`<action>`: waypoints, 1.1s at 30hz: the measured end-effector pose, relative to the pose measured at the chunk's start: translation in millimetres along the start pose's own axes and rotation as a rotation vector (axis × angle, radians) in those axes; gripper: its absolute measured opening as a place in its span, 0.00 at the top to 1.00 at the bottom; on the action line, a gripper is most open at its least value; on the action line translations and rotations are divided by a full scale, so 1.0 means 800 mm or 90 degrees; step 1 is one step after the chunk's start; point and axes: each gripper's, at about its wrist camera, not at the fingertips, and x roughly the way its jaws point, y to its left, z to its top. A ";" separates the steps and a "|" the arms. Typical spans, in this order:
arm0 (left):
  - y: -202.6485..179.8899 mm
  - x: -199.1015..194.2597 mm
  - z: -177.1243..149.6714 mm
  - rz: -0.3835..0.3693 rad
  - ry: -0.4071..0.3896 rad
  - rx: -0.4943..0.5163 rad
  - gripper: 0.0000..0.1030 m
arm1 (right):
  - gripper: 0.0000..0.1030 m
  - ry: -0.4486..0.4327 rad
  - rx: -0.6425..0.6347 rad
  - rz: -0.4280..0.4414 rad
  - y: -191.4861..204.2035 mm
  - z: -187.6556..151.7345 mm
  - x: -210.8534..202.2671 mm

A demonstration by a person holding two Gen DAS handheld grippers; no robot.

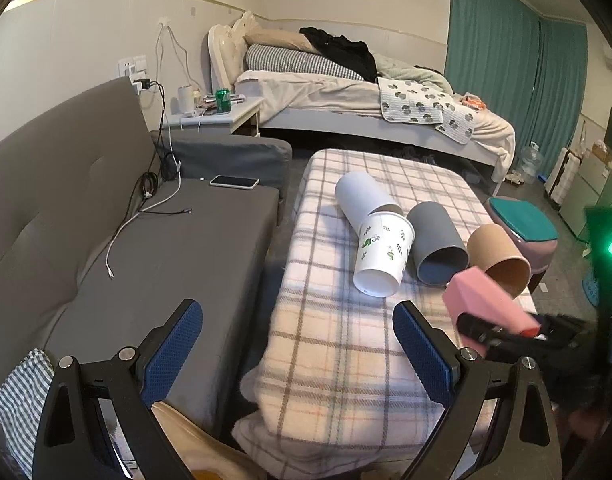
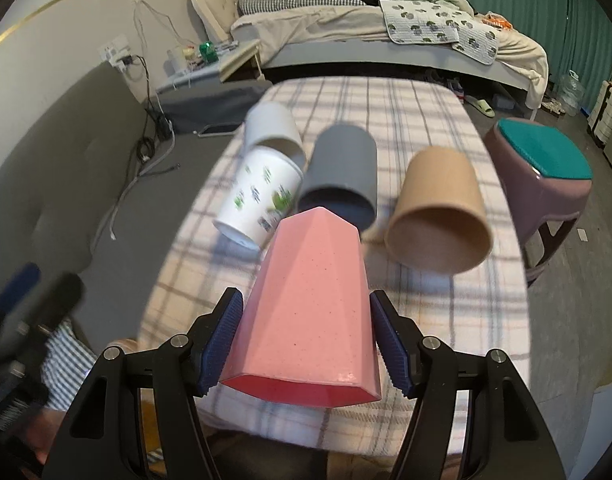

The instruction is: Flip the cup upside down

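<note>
Left wrist view: left gripper point(image 1: 297, 344) spread wide, held nothing, hung over near edge of plaid-covered table point(image 1: 346, 360), grey sofa point(image 1: 153, 248) to its left. Saw pink cup point(image 1: 486, 300) at right, lifted above table, clamped in right gripper point(image 1: 506, 330). Lay on sides on cloth: white cup point(image 1: 360, 196), leaf-print paper cup point(image 1: 380, 256), grey cup point(image 1: 436, 240), tan cup point(image 1: 498, 258).

Right wrist view: right gripper point(image 2: 303, 338) closed on pink cup point(image 2: 306, 304), blue pads point(image 2: 223, 340) pressed against both sides. Cup tilted, closed base pointed away, open mouth toward camera. Grey cup point(image 2: 344, 160) just behind its base, tan cup point(image 2: 442, 208) to right, purple stool point(image 2: 542, 184) beyond table edge.
</note>
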 end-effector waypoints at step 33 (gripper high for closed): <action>-0.085 0.029 -0.017 -0.047 0.084 0.067 0.04 | 0.15 -0.073 -0.040 -0.085 -0.065 -0.040 -0.051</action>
